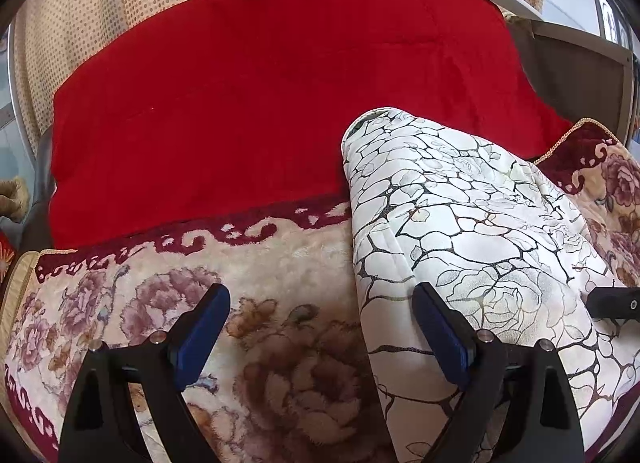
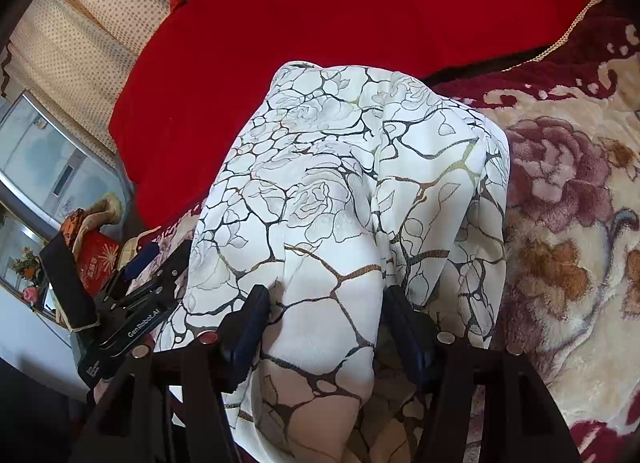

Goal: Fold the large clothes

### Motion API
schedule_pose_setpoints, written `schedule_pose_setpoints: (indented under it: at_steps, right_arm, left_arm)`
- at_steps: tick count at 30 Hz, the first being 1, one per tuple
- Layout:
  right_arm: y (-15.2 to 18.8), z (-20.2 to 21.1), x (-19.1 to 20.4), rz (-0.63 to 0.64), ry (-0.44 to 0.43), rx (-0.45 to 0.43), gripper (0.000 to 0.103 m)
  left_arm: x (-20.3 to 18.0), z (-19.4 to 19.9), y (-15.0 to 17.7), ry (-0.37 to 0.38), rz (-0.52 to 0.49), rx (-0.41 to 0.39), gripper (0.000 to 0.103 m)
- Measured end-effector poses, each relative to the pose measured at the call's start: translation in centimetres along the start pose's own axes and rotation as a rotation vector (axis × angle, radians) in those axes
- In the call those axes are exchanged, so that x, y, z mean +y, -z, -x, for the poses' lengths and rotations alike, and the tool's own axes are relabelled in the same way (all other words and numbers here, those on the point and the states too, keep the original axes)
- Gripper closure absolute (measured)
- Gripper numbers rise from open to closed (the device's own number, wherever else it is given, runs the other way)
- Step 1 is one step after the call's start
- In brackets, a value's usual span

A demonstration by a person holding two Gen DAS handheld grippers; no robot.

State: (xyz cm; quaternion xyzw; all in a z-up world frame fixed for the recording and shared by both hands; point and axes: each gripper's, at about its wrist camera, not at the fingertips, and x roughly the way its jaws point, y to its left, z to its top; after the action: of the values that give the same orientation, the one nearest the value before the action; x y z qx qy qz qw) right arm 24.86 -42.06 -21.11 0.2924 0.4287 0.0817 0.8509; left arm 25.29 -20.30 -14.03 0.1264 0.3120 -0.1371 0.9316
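We see a white garment [image 2: 344,199] printed with dark crackle lines and outlined roses — smooth, thin cloth, folded into a long, rounded bundle with a blunt far end. It lies on a plush floral blanket [image 1: 280,343] of cream pile with mauve and brown blooms and a maroon scroll border, spread on what looks like a bed.

Our right gripper [image 2: 324,327] has a thick fold of the garment's near end bunched between its blue-padded fingers [image 2: 250,327]; the pads press on the cloth on both sides, gripping it.

Our left gripper [image 1: 320,327] stands wide open and holds nothing: one of its fingers [image 1: 440,335] sits over the garment's near left edge, while the other hangs above bare blanket.

Beyond the fingertips a matte red quilt [image 1: 260,103] covers the far part of the bed, its near edge meeting the blanket's border. The garment's far end reaches onto it. Bare blanket lies to the right of the right fingers, bordered by gold cord trim [image 2: 568,35].
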Motion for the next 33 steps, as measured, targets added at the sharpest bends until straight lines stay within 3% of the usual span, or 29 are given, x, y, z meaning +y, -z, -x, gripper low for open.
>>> schedule_pose_setpoints:
  at_steps: [14, 17, 20, 26, 33]
  right_arm:
    - [0.1, 3.1, 0.3, 0.024, -0.048, -0.078, 0.039]
    - [0.4, 2.6, 0.7, 0.05, -0.028, -0.052, 0.039]
    - [0.7, 0.8, 0.3, 0.045, 0.011, 0.029, 0.039]
    - [0.5, 1.1, -0.1, 0.018, -0.017, 0.03, 0.039]
    - [0.4, 3.2, -0.4, 0.017, -0.049, -0.04, 0.038]
  left_arm:
    - [0.1, 0.2, 0.1, -0.005, -0.003, 0.001, 0.011]
    - [0.1, 0.2, 0.1, -0.005, -0.003, 0.001, 0.01]
    - [0.0, 0.2, 0.1, -0.006, -0.01, 0.0, 0.01]
    - [0.1, 0.4, 0.1, -0.009, -0.015, 0.0, 0.011]
    - [0.1, 0.5, 0.0, -0.02, -0.022, 0.005, 0.011]
